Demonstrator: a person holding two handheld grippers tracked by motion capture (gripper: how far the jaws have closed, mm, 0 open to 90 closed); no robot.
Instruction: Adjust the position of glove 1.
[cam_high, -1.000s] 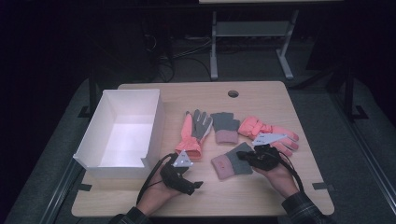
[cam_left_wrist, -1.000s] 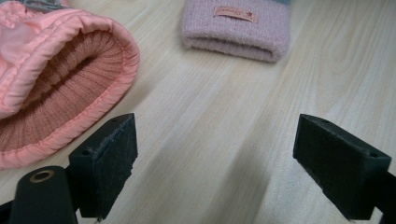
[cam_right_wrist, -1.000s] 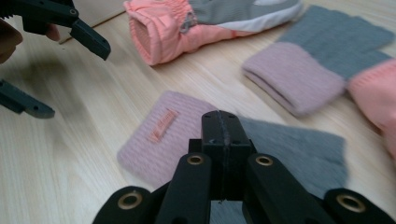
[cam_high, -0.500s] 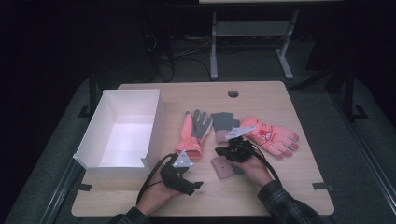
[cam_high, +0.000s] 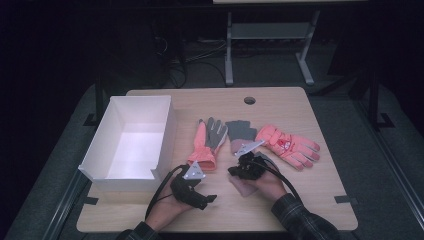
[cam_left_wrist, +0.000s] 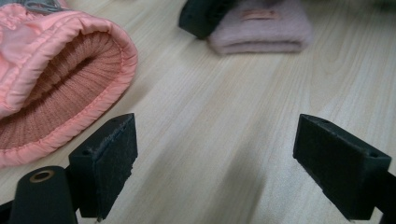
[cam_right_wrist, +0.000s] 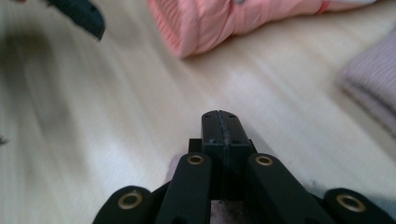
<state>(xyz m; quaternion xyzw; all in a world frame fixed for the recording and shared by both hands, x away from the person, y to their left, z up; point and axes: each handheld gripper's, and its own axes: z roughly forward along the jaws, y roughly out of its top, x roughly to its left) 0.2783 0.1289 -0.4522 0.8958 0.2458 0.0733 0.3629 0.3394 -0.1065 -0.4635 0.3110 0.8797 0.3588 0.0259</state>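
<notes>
Right hand-held gripper (cam_right_wrist: 219, 122) pressed together over mauve-grey glove (cam_high: 245, 184), nothing visibly pinched; left hand-held gripper (cam_left_wrist: 229, 163) spread, low on desk (cam_high: 300, 200) beside pink glove cuff (cam_left_wrist: 60, 93), staged for pickup.

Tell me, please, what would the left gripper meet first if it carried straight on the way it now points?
Probably bare table first. The open left gripper looks along the wood; farther off lies the pink knit glove, slightly to one side. The coral glove's cuff sits beside its line, likely missed, though depth is unclear.
</notes>
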